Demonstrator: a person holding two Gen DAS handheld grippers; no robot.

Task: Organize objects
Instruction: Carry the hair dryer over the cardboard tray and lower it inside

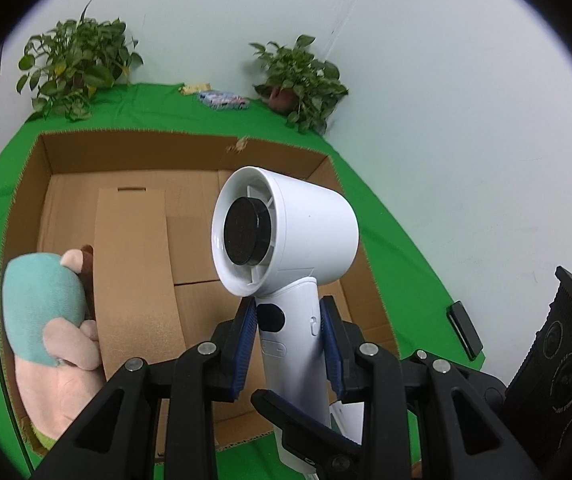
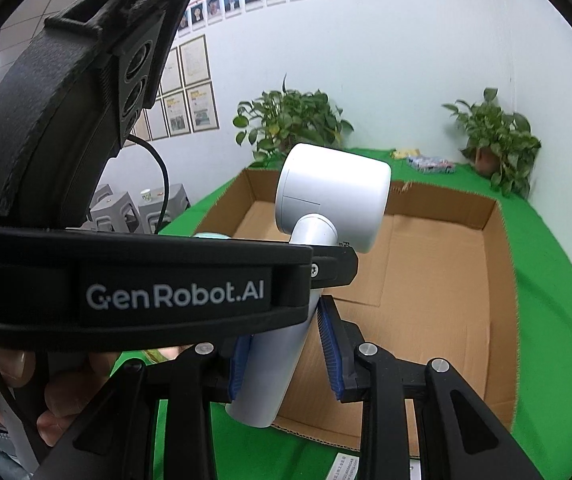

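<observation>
1. Left hand-held gripper (image 1: 289, 344): its blue pads press both sides of the white hair dryer (image 1: 286, 232) handle, so the dryer is held upright, its barrel above the fingertips with the open end and black round centre turned toward the camera.
2. Right hand-held gripper (image 2: 286, 350): the lower part of the same handle lies between its blue pads. The left pad touches the handle; a gap shows at the right pad, so the jaws look partly open and probably not clamped, though the view is oblique.
3. The dryer hangs over the near edge of the open cardboard box (image 1: 190, 152), which lies ahead of and below both grippers on the green-covered desk (image 1: 397, 248).
4. A plush toy (image 1: 46, 304), teal and pink, sits inside the box, to the left of the left gripper against the left wall.
5. Two potted plants (image 1: 74, 64) (image 1: 301, 80) stand far ahead, beyond the box by the white wall, with small packets (image 1: 222, 100) between them.
6. A dark flat device (image 1: 463, 330) lies on the desk, right of the left gripper, beside the box.
</observation>
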